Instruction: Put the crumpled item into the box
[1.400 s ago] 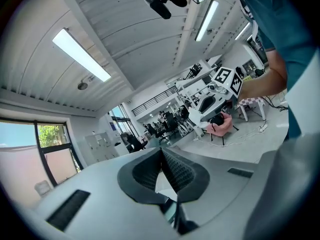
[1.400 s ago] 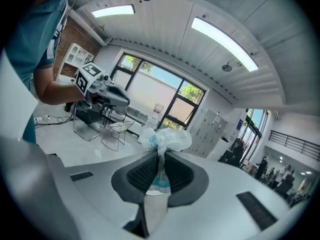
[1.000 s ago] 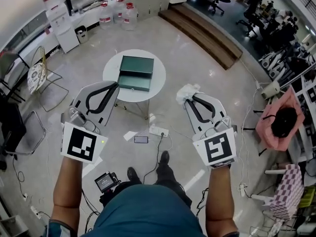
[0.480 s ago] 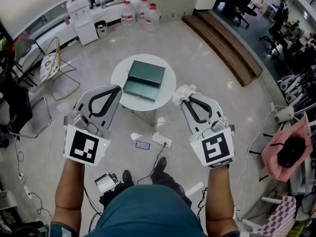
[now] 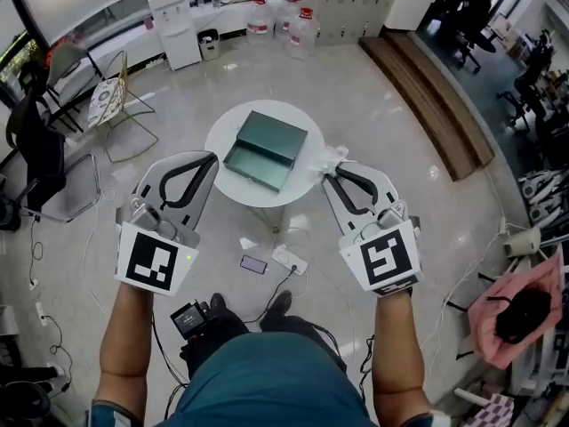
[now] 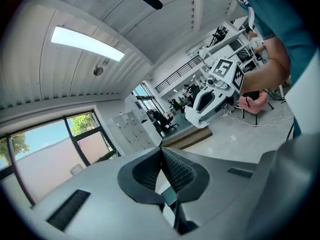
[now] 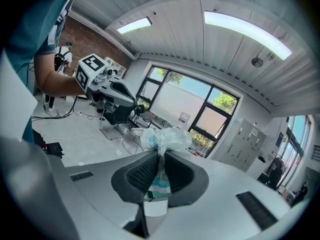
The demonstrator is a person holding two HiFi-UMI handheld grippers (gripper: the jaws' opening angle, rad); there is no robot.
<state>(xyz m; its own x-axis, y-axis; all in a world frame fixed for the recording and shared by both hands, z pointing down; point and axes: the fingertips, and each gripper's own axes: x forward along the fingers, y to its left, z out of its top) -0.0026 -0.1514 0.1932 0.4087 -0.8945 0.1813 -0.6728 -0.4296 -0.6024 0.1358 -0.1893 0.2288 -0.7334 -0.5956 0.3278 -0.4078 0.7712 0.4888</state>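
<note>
1. the black-and-white square marker on the cube of the left gripper and the one on the cube of the right gripper are patterns, not letters.
2. the crumpled white plastic item carries teal print, too blurred to read.
3. the clear water jugs with red caps, on the floor well beyond the round white desk, have labels too small to make out.
4. right fingers: clamped on the crumpled item, which bulges out past their tips. its lower part is hidden between the pads.
5. left fingers: pressed together, nothing between them.
6. in the head view the crumpled item shows over the desk's right rim, held in the air, apart from the dark green rectangular box.
7. the box lies open near the middle of the desk. its inside is in shade and hard to judge.
8. the left gripper is at the desk's left rim. its own view shows only a sliver of the green box below the fingertips.
9. on the floor near the foot of the desk lie a white power strip and a dark phone. the desk's stand is mostly hidden under its top.
10. both hands are hidden behind the marker cubes. only the forearms show.
</note>
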